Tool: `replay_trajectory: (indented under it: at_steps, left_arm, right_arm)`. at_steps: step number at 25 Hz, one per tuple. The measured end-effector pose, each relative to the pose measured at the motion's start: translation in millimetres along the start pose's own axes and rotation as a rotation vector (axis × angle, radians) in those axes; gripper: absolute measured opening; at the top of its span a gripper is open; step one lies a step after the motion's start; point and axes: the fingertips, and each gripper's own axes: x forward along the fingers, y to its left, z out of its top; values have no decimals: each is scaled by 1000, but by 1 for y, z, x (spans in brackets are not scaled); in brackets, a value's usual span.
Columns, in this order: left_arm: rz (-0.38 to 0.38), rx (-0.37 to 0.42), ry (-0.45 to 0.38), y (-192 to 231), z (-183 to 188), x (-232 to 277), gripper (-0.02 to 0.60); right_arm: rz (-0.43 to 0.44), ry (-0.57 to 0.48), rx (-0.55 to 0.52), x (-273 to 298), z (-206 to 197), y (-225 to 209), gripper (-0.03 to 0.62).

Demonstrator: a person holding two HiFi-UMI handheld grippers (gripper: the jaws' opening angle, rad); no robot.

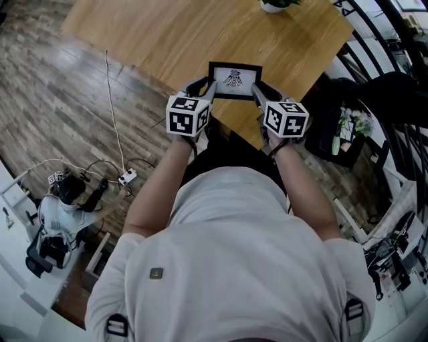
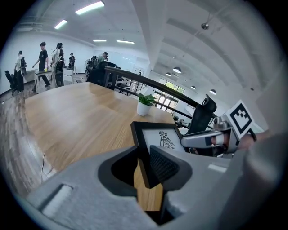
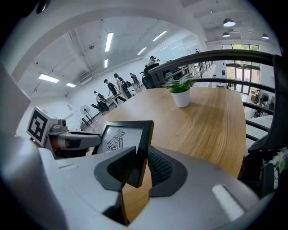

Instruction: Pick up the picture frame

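A black picture frame (image 1: 234, 81) with a bird drawing on white hangs above the wooden table (image 1: 160, 37), held by both sides. My left gripper (image 1: 208, 89) is shut on the frame's left edge, and my right gripper (image 1: 257, 93) is shut on its right edge. In the left gripper view the frame (image 2: 155, 141) stands between the ribbed pads (image 2: 161, 165), with the other gripper's finger at its far side. The right gripper view shows the frame (image 3: 128, 137) edge clamped between the dark pads (image 3: 158, 168).
A small potted plant (image 1: 275, 5) in a white pot stands at the table's far edge (image 3: 181, 95). A dark railing (image 3: 216, 58) and a black chair (image 2: 201, 116) lie to the right. Cables and gear (image 1: 63, 200) lie on the floor at left. People stand far off.
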Motion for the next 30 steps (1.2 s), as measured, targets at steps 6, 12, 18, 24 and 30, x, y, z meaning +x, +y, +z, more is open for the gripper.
replay_trajectory:
  at_steps: [6,12,18,24,30]
  left_arm:
    - [2,32,-79,4,15,-43,91]
    - [-2,88,-155,-11,51,-67,91]
    - [-8,132,-259,-19,90,-102,88]
    - [-21,180,-336,-31,121,-138,87]
    - [-27,221,-387,-48,136,-165,88]
  right_arm:
    - [-5,-74,-41,-19,17,39,95]
    - [-28,-171,-72,-48,50,54,92]
    - [-46,-283,-131,-83,89,83,92]
    - [-54,-378,-167,-115,118,108,92]
    - [-60,-425,-179,-144,128,124,92]
